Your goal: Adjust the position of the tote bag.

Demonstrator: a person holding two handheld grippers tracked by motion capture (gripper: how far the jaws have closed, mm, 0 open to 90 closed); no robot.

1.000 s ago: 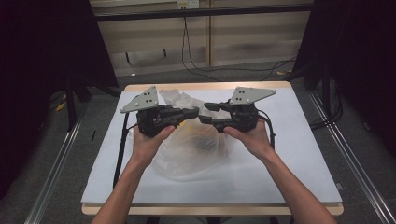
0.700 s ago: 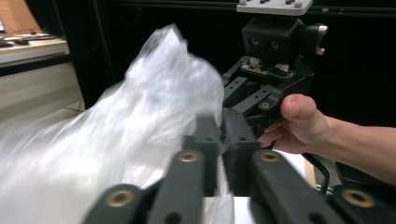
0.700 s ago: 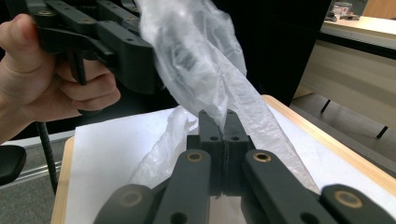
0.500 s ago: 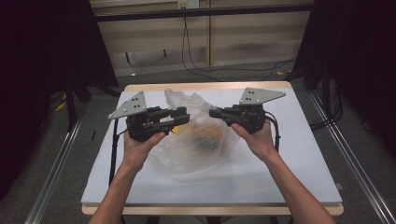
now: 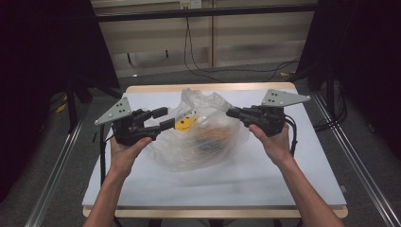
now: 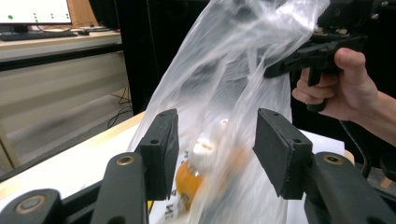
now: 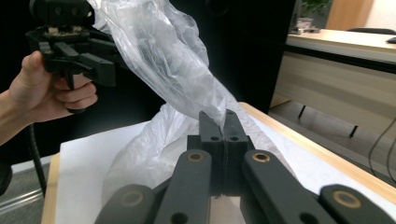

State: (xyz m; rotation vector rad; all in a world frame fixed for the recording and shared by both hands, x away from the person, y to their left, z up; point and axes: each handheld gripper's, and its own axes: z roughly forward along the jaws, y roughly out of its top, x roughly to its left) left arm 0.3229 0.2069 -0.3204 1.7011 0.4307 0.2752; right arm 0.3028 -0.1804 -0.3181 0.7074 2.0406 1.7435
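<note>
While your right gripper [image 7: 223, 128] pinches the bag [image 5: 201, 137] mid-table [image 5: 302, 161], your left gripper [image 6: 215, 149] gapes at its other side, so next probably close there to spread the mouth.

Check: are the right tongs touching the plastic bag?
Touching. In the right gripper view, the right tongs are shut on a fold of the clear plastic bag.

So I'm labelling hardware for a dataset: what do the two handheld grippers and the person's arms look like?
Both the left gripper and right gripper are matte black pistol-grip tools with flat rectangular jaws, brass-coloured pivot pins, a grey three-cornered plate with dark dots on top, and a trailing black cable. The forearms are bare; no sleeves show.
</note>
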